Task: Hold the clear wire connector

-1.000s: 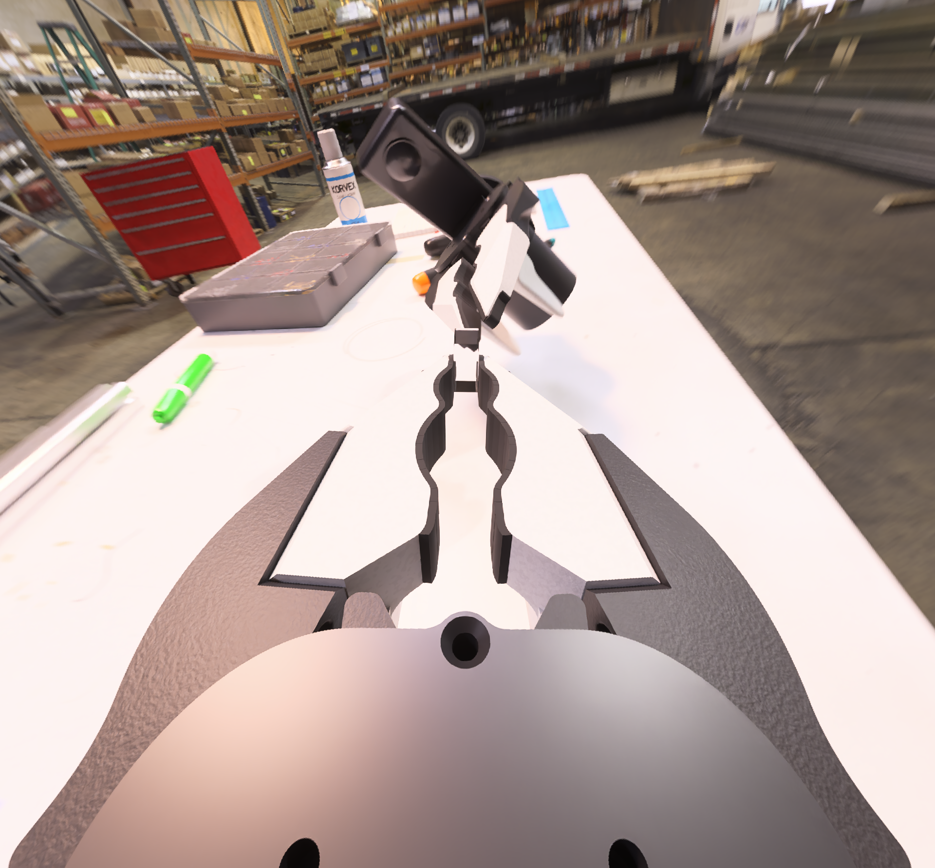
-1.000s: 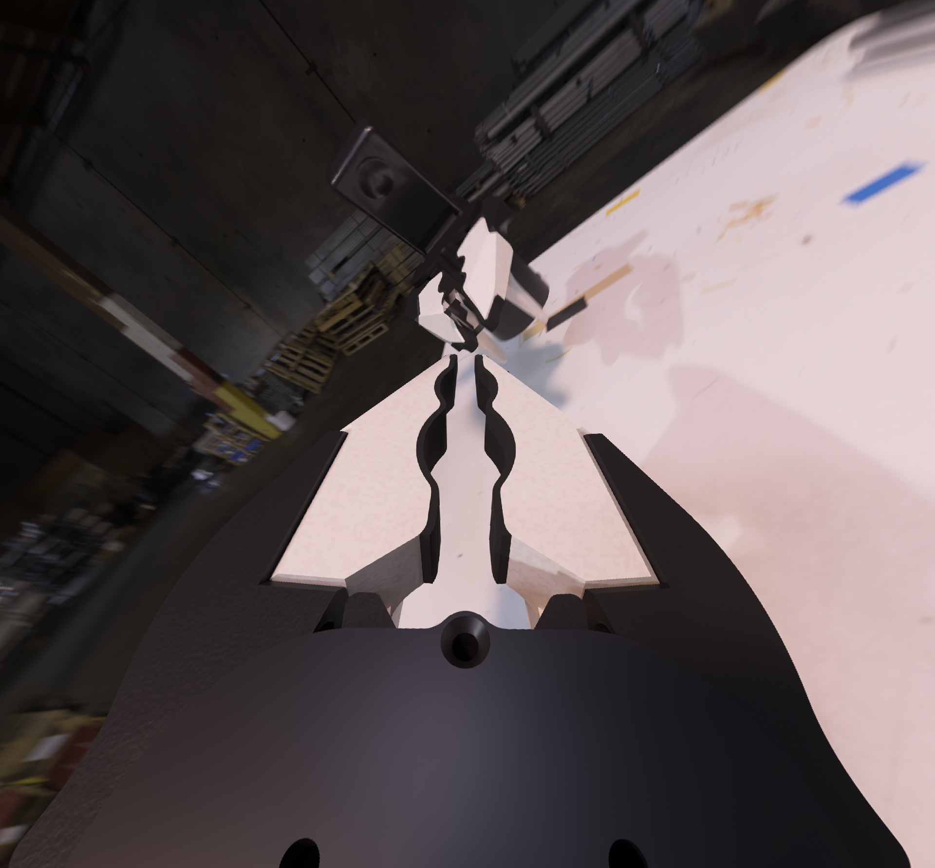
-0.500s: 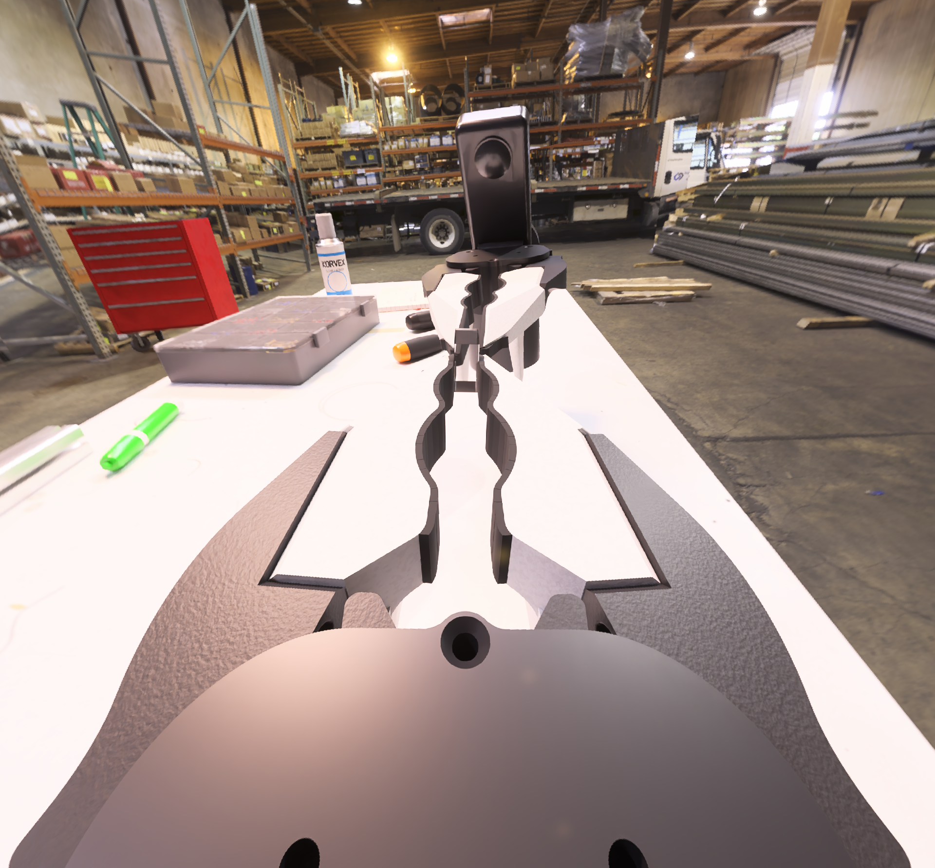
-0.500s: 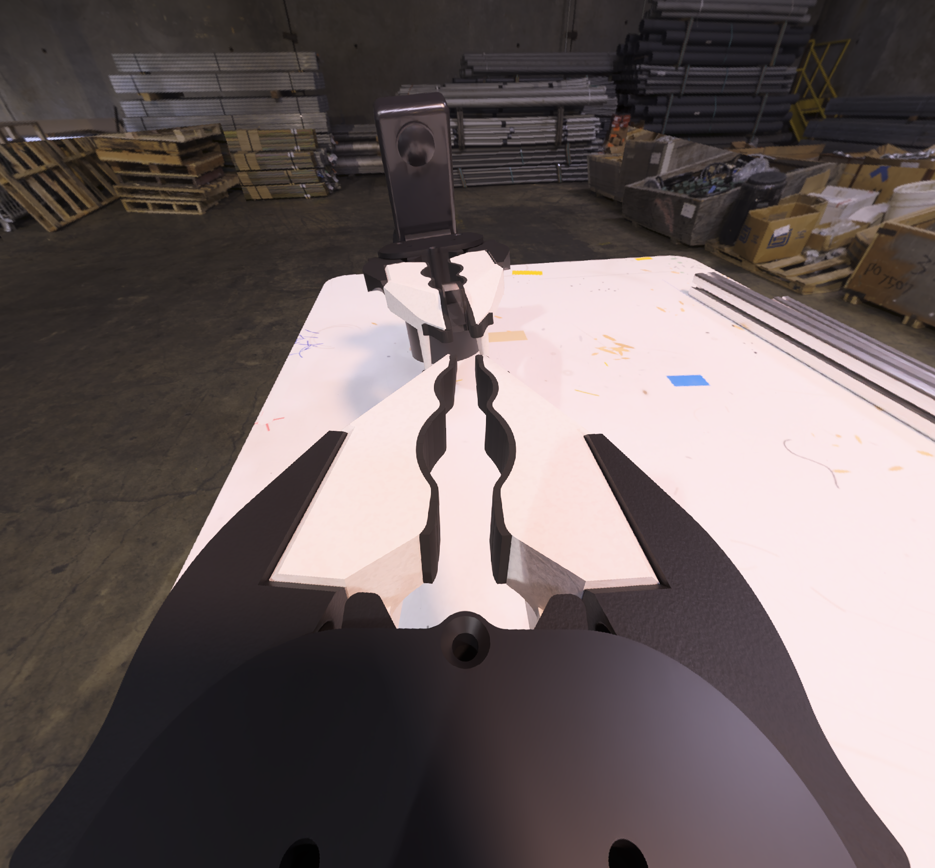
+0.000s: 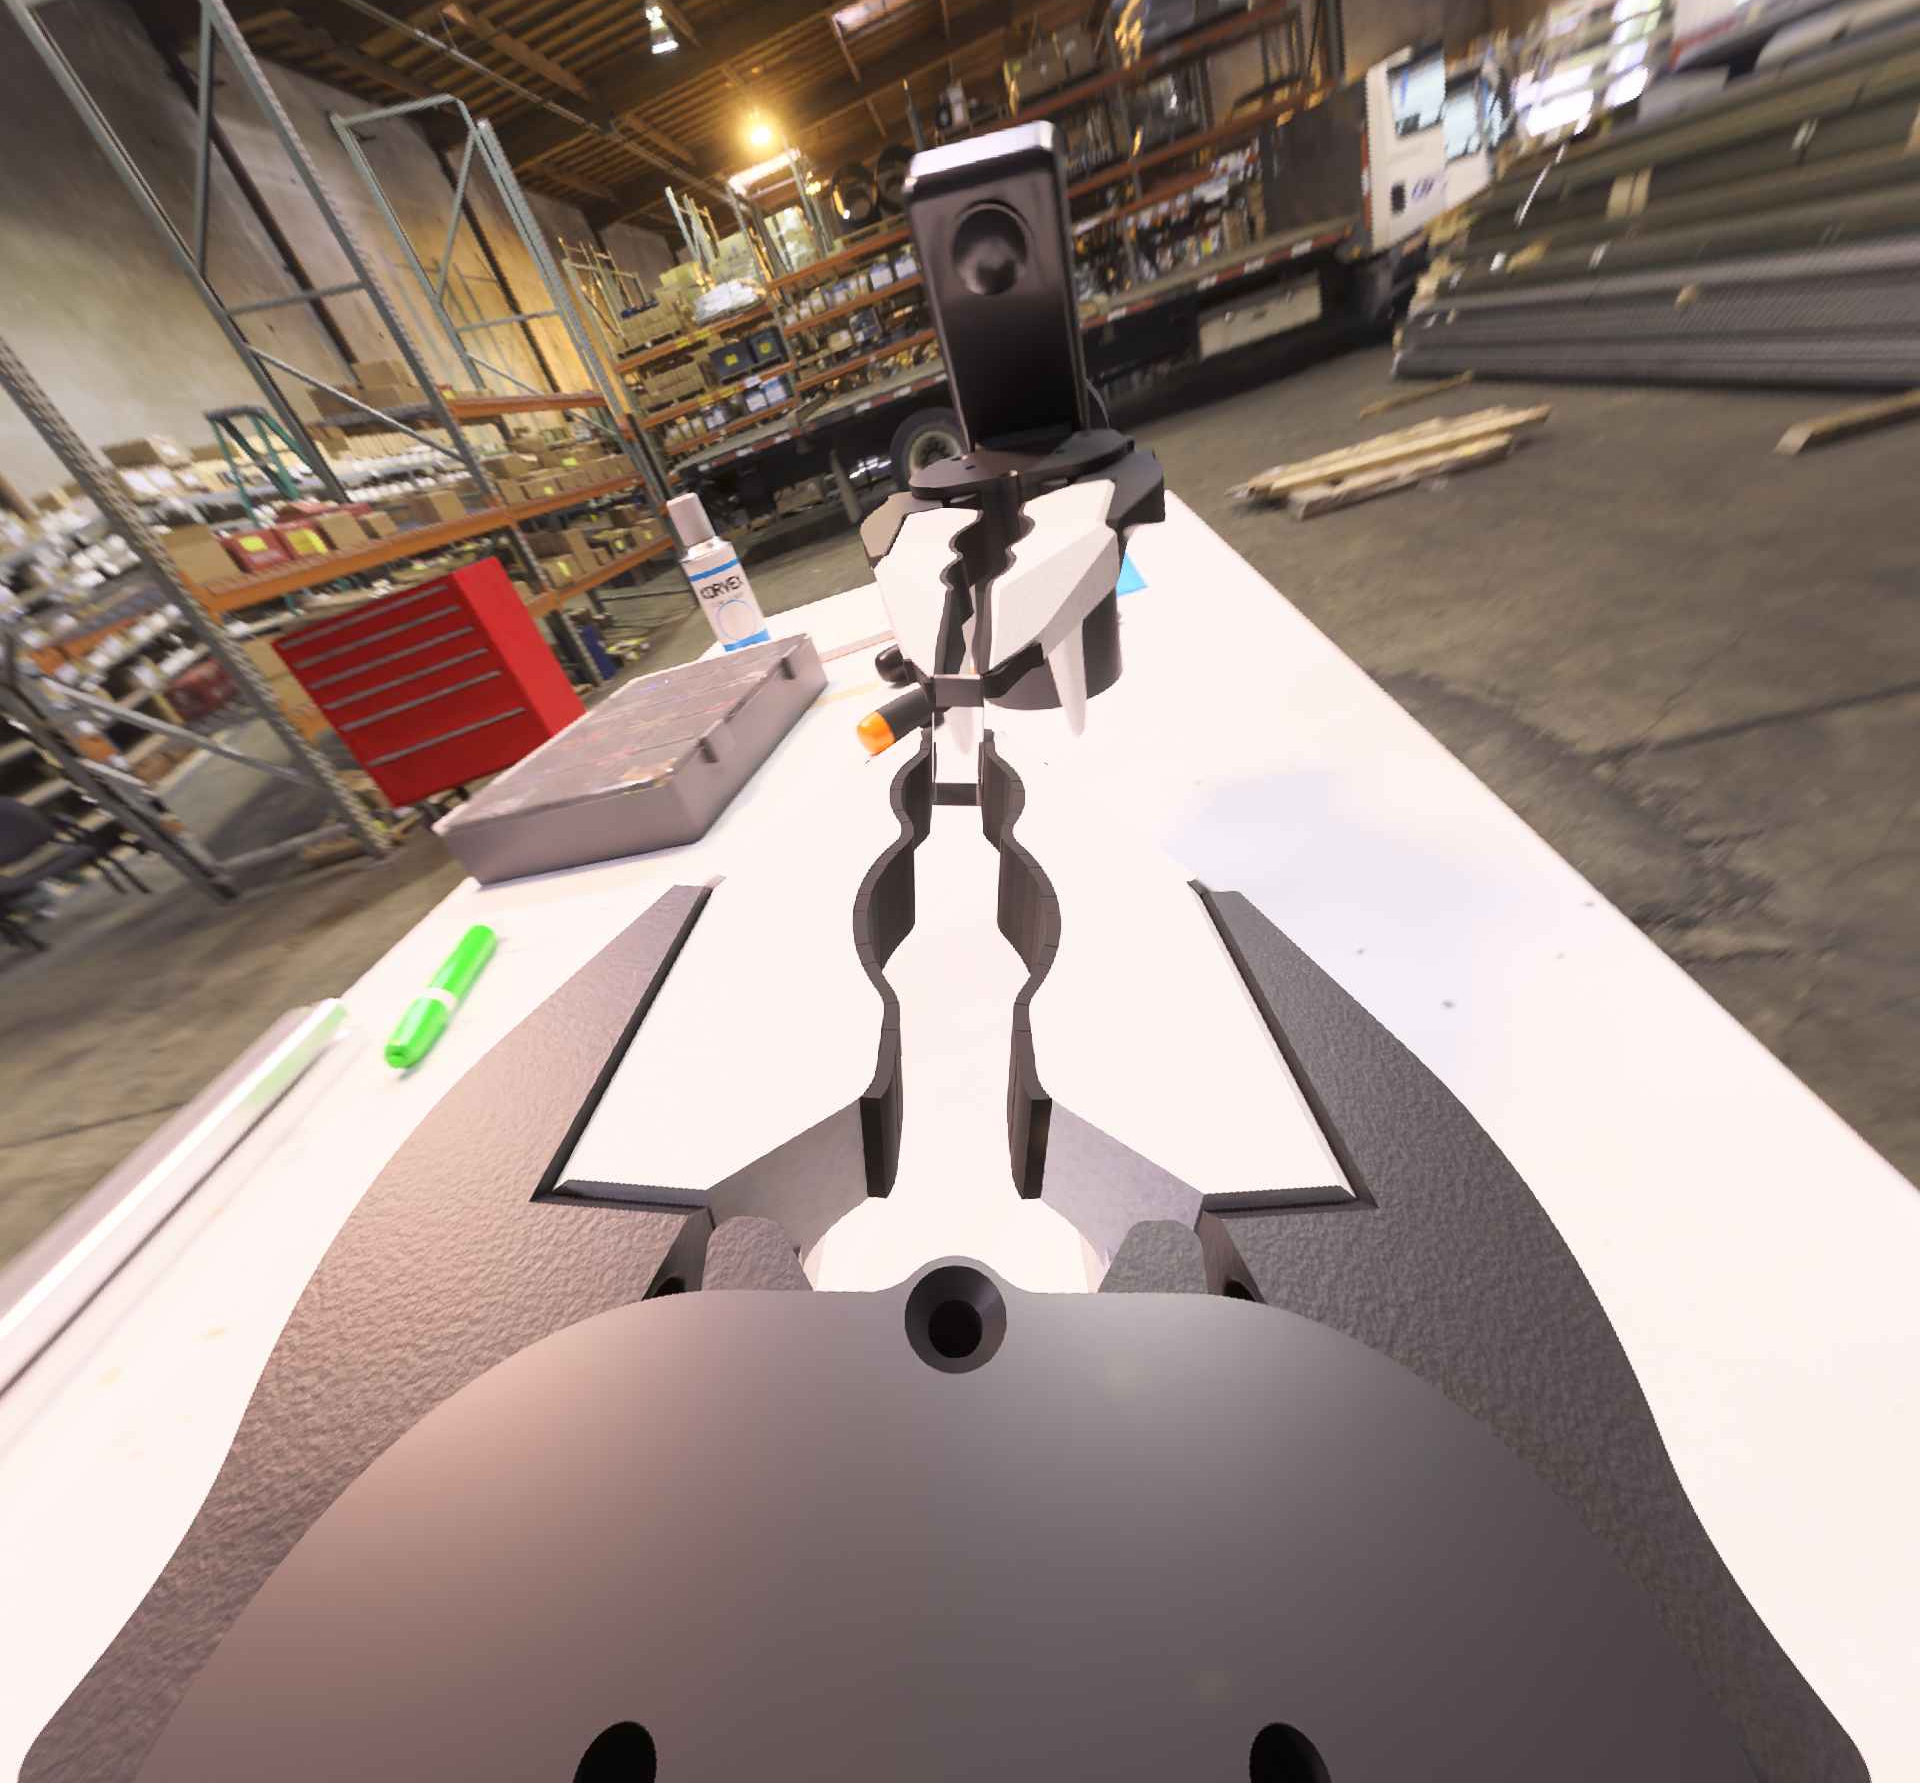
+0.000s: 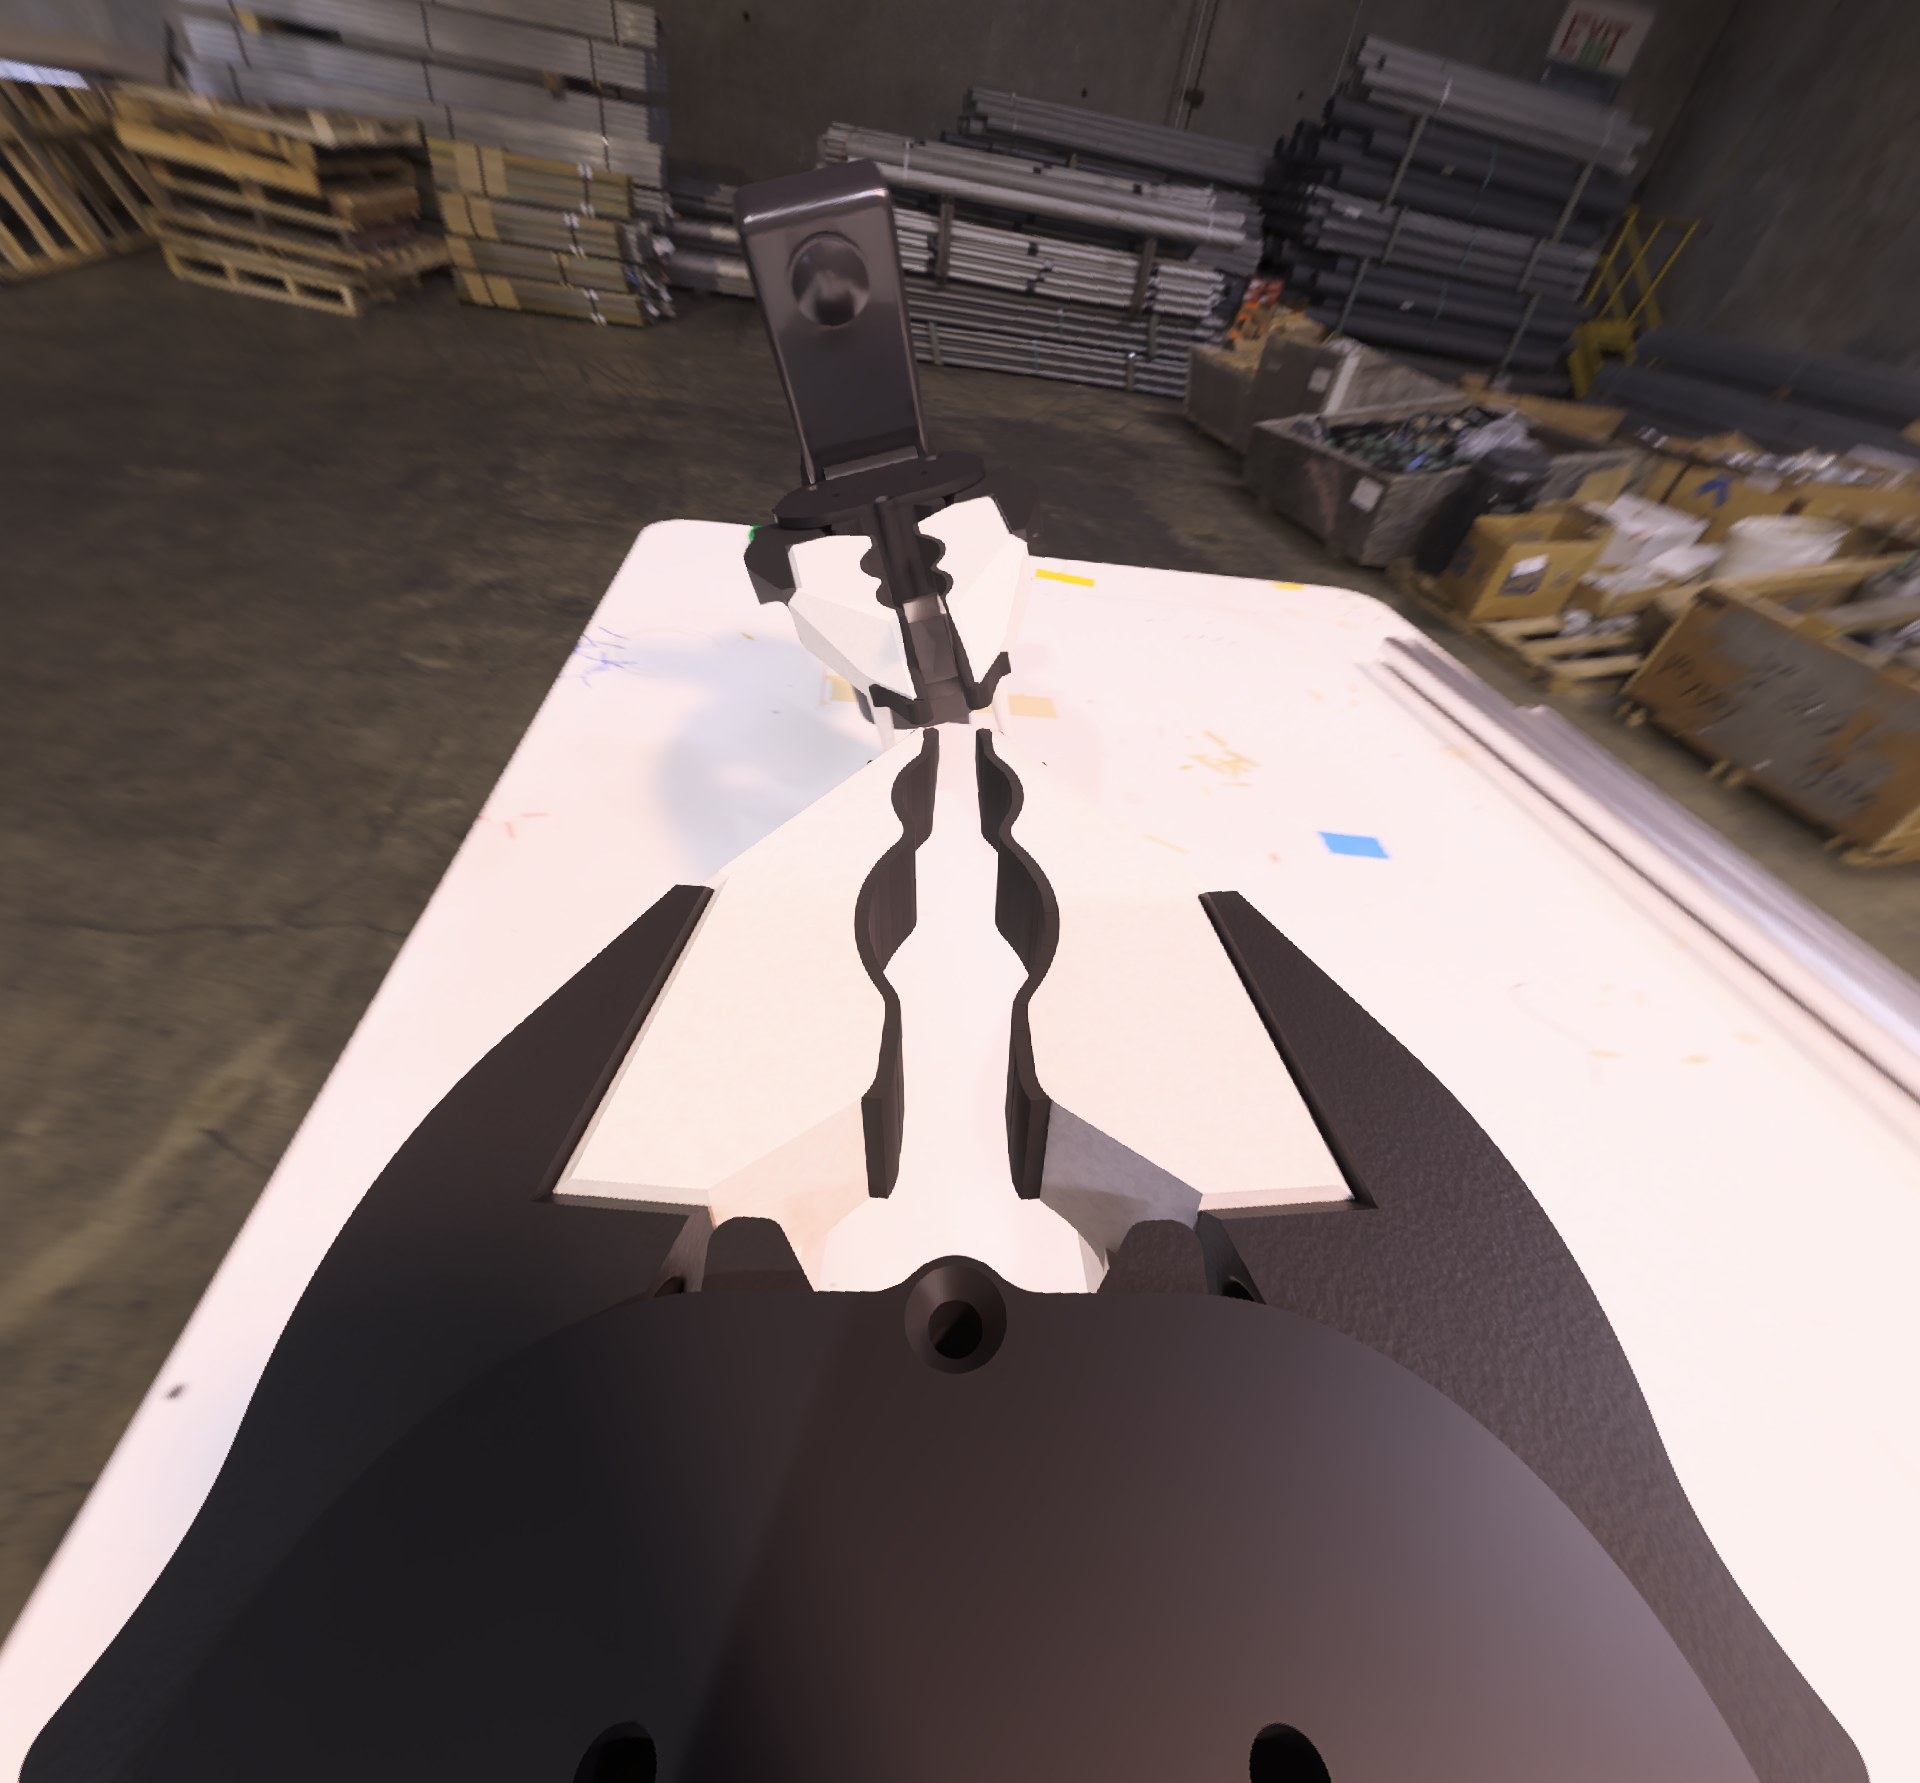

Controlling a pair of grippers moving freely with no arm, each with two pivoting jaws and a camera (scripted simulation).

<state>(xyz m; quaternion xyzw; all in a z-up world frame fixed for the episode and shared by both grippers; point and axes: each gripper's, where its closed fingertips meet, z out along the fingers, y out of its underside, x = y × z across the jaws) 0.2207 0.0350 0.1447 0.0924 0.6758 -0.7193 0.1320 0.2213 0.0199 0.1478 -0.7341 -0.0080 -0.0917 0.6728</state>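
Note:
The clear wire connector point(image 5: 954, 791) is a small see-through block clamped between my left gripper's point(image 5: 954, 767) fingertips, above the white table point(image 5: 1351, 902). In the right wrist view the connector point(image 6: 932, 658) shows as a greyish clear piece between the left gripper's point(image 6: 940, 705) fingers. My right gripper point(image 6: 954, 746) faces the left one tip to tip, its jaws the same narrow gap apart, meeting the connector's other end. The right gripper point(image 5: 956, 694) also shows in the left wrist view, straight ahead. Both are off the table.
A grey organiser case point(image 5: 644, 767), a spray can point(image 5: 717, 580), an orange-tipped tool point(image 5: 878, 731) and a green marker point(image 5: 442, 995) lie left of the grippers. Metal rails point(image 6: 1610, 850) run along the table's edge. A red tool cabinet point(image 5: 426, 673) stands off the table.
Both grippers swung together from a strong roll to nearly level, then tipped slightly again. They stay tip to tip and the jaw gaps have not changed.

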